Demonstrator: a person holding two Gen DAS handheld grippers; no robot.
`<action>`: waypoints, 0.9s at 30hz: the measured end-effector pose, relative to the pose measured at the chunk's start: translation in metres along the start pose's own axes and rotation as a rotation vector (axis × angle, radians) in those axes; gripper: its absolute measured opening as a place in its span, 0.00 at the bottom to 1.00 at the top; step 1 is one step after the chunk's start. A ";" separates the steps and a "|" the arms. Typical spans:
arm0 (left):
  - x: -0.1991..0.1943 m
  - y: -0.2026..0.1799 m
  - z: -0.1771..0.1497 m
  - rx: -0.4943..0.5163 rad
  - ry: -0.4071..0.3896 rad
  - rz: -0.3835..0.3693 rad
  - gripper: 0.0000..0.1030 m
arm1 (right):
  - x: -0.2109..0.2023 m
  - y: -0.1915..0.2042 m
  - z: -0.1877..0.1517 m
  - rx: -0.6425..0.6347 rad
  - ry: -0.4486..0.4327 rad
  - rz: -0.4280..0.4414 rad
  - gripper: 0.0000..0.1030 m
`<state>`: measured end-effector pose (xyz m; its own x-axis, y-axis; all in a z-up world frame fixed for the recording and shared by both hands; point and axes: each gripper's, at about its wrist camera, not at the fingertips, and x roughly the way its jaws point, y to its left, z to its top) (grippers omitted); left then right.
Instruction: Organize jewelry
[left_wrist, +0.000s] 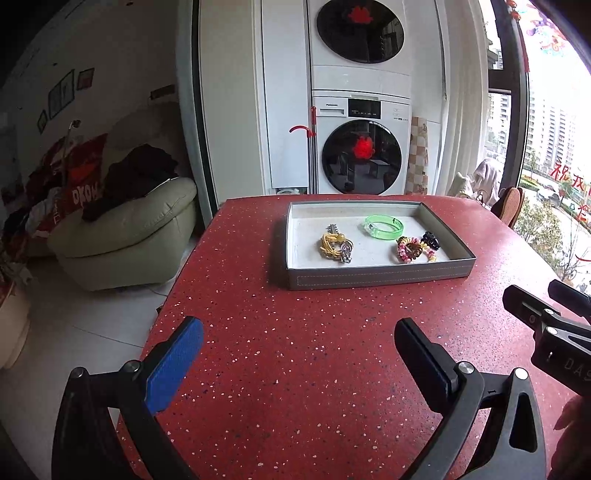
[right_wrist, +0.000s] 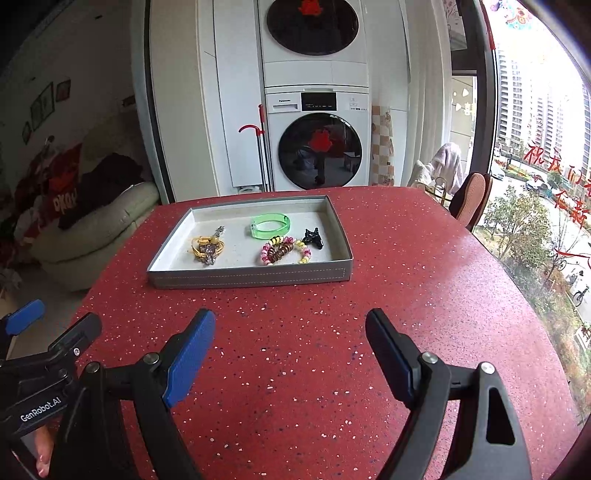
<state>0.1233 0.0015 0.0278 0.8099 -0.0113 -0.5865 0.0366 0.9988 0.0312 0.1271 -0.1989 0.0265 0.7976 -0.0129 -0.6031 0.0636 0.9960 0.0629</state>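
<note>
A shallow grey tray (left_wrist: 376, 278) (right_wrist: 251, 278) sits on the red speckled table (left_wrist: 295, 350) (right_wrist: 406, 277). Inside lie a green bangle (left_wrist: 384, 226) (right_wrist: 270, 224), a yellow cord bracelet with metal charms (left_wrist: 335, 245) (right_wrist: 208, 248), a pink-and-yellow bead bracelet with a brown coil tie (left_wrist: 415, 250) (right_wrist: 283, 250) and a black hair claw (left_wrist: 431, 239) (right_wrist: 313, 236). My left gripper (left_wrist: 301, 330) hovers open over the bare table, short of the tray. My right gripper (right_wrist: 291, 319) is open too, empty, also short of the tray. Each gripper shows at the other view's edge.
A cream sofa (left_wrist: 125, 229) piled with clothes stands left of the table. Stacked washer and dryer (left_wrist: 360, 147) stand behind it. A chair back (right_wrist: 472, 199) rises at the far right corner, beside a large window. The table's left edge drops to a white floor.
</note>
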 end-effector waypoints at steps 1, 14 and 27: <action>0.000 -0.001 0.000 0.002 0.001 -0.003 1.00 | 0.001 0.000 0.000 0.001 0.000 -0.001 0.83; 0.002 -0.001 0.002 -0.009 -0.002 0.006 1.00 | 0.001 0.002 0.003 -0.036 -0.021 -0.013 0.83; 0.006 -0.004 0.001 -0.001 0.007 0.012 1.00 | 0.000 0.004 0.008 -0.041 -0.039 -0.019 0.83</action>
<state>0.1281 -0.0024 0.0250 0.8059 0.0014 -0.5920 0.0258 0.9990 0.0375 0.1317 -0.1951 0.0333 0.8194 -0.0342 -0.5722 0.0550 0.9983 0.0190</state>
